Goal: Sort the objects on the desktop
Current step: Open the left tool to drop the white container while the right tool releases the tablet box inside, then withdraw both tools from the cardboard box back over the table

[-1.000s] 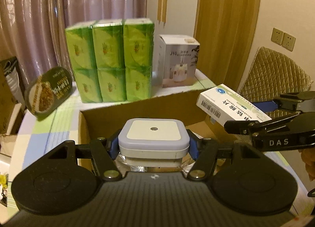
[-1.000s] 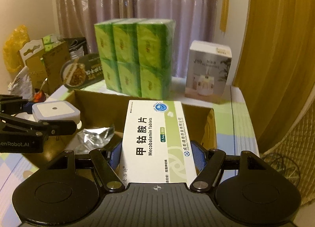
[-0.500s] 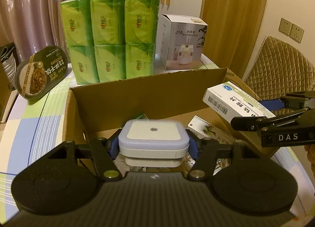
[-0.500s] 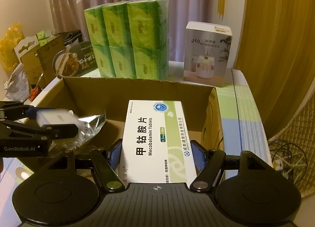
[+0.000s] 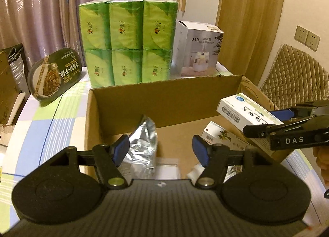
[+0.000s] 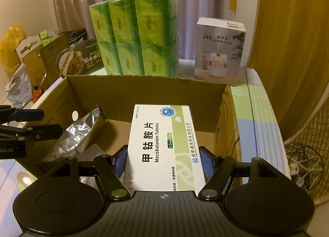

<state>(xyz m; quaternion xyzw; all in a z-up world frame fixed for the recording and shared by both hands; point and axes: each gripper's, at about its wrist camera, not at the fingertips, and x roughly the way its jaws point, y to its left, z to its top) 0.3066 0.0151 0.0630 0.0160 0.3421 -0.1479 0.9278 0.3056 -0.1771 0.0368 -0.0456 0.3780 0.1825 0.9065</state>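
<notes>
Holding the left fingers (image 5: pixel 121 149) moderately apart, having just been opening them further, with nothing between the pads. Pointing them down into the cardboard box (image 5: pixel 164 103), above a crumpled foil pouch (image 5: pixel 144 144) leaning near the left wall.

Pinching the medicine box (image 6: pixel 164 144) between the right fingers (image 6: pixel 206 163), pads pressing on its two long sides near the rear end, leaving most of the carton jutting forward beyond the tips. Carrying it face up and tilted down toward the open cardboard box, clear of the floor; in the left wrist view, hovering close to the right-hand wall, above a smaller carton (image 5: pixel 218 136) already lying inside.

Probably nearing the drop. Risking several things here:
- letting go this close to the right wall, and so tipping the carton over the rim onto the worktop (image 5: pixel 61 113);
- releasing from this height with so much overhang, and so landing it on edge or askew on the smaller carton;
- swinging left and knocking the foil pouch or the other fingers working in the same box.
</notes>
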